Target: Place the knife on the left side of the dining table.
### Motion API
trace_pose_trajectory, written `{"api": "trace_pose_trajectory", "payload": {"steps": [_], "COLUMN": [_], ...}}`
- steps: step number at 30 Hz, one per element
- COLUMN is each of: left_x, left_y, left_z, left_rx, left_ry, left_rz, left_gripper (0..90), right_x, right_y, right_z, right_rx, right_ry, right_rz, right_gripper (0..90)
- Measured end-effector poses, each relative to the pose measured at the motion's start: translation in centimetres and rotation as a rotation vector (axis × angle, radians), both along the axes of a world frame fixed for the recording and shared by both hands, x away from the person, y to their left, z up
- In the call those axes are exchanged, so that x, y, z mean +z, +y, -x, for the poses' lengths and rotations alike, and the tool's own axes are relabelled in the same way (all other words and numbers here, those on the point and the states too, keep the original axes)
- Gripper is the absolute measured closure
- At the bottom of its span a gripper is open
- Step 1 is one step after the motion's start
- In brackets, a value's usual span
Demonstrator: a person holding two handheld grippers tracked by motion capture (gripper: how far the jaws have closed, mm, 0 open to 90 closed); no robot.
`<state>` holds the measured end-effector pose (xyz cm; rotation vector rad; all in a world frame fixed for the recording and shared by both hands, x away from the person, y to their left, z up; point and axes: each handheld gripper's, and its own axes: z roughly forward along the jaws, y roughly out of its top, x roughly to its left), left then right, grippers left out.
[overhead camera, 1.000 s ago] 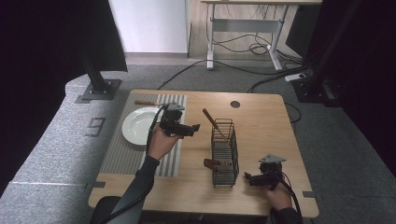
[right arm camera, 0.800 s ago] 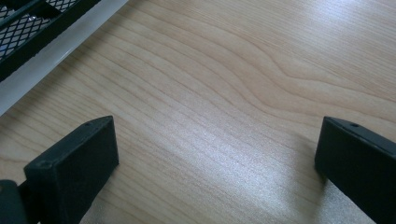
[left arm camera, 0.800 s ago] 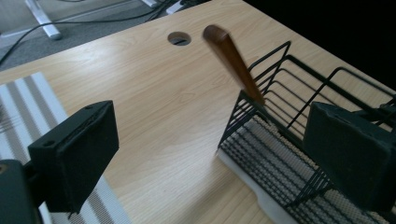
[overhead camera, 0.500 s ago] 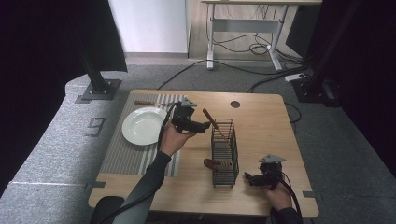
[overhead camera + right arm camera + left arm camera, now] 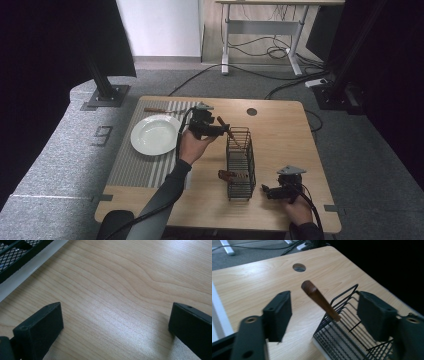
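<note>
Wooden table (image 5: 280, 130), striped mat (image 5: 150, 165), grey carpet (image 5: 65, 150), floor cables (image 5: 260, 50)

Overhead view; two close table-level views

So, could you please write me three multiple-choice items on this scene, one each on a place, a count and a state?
1. Where does the white plate lie?
A. on the striped mat
B. inside the wire basket
C. on the floor

2. How many wooden handles stick out of the wire basket?
A. none
B. two
C. five

3. How does the left gripper stand?
A. shut on the plate
B. open, one wooden handle between its jaws
C. shut on the basket rim

Answers: 1 A, the high view shows the plate resting on the mat; 2 B, one rises at the far end and one pokes out the side; 3 B, the left gripper view shows its jaws wide apart.
</note>
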<state>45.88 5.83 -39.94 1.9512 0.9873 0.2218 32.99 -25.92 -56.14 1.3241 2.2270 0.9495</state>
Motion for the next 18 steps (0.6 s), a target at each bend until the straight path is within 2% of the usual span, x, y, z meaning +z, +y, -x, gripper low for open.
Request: {"api": "trace_pose_trajectory", "payload": {"steps": [4,5,8,9,16,18], "left_x": [0.2,0.2,0.2,0.2,-0.1,-0.2], "left_y": [-0.2,-0.2,-0.2,-0.1,-0.2,-0.2], "left_z": [-0.4,-0.6,-0.8,-1.0,-1.5,-1.8], "left_rx": [0.01,0.02,0.031,0.038,0.044,0.046], "left_ry": [0.031,0.064,0.085,0.107,0.154,0.169], "left_rz": [0.027,0.058,0.075,0.09,0.128,0.139], "left_gripper": [40.5,42.3,45.4,48.1,58.4,59.0], "right_x": [0.0,0.0,0.0,0.0,0.0,0.0], "right_y": [0.0,0.0,0.0,0.0,0.0,0.0], "right_z": [0.0,0.0,0.0,0.0,0.0,0.0], "right_rx": [0.0,0.0,0.001,0.0,0.0,0.0], "right_ry": [0.0,0.0,-0.002,-0.001,-0.001,-0.001], "right_rz": [0.0,0.0,0.001,0.0,0.0,0.0], "right_gripper": [0.0,0.0,0.0,0.0,0.0,0.0]}}
